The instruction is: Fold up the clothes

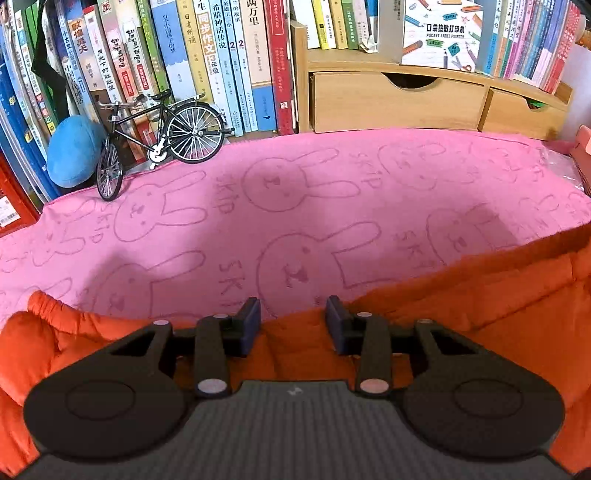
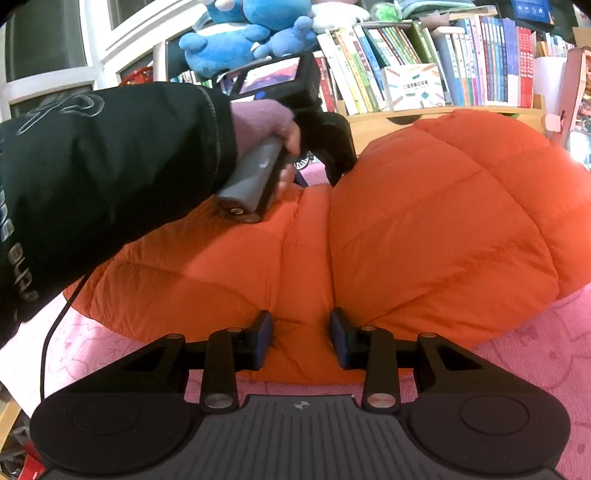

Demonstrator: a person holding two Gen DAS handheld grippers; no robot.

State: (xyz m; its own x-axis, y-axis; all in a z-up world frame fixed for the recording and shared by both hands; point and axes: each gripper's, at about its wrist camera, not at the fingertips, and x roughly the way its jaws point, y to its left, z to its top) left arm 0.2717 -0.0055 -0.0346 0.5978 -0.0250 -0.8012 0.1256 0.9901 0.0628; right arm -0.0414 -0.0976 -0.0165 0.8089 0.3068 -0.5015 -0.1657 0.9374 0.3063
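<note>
An orange puffer jacket lies bunched on a pink bunny-print cloth. In the left wrist view the jacket spreads under and beside my left gripper, whose jaws stand open over the jacket's far edge. My right gripper is open at the jacket's near edge, with a fold of fabric between its pads but not pinched. The right wrist view also shows the left gripper's handle, held by a hand in a black sleeve, resting on the jacket's far side.
A model bicycle and a blue plush stand at the cloth's far left edge. Books and a wooden drawer organiser line the back. Blue plush toys sit above the shelf. A cable hangs at left.
</note>
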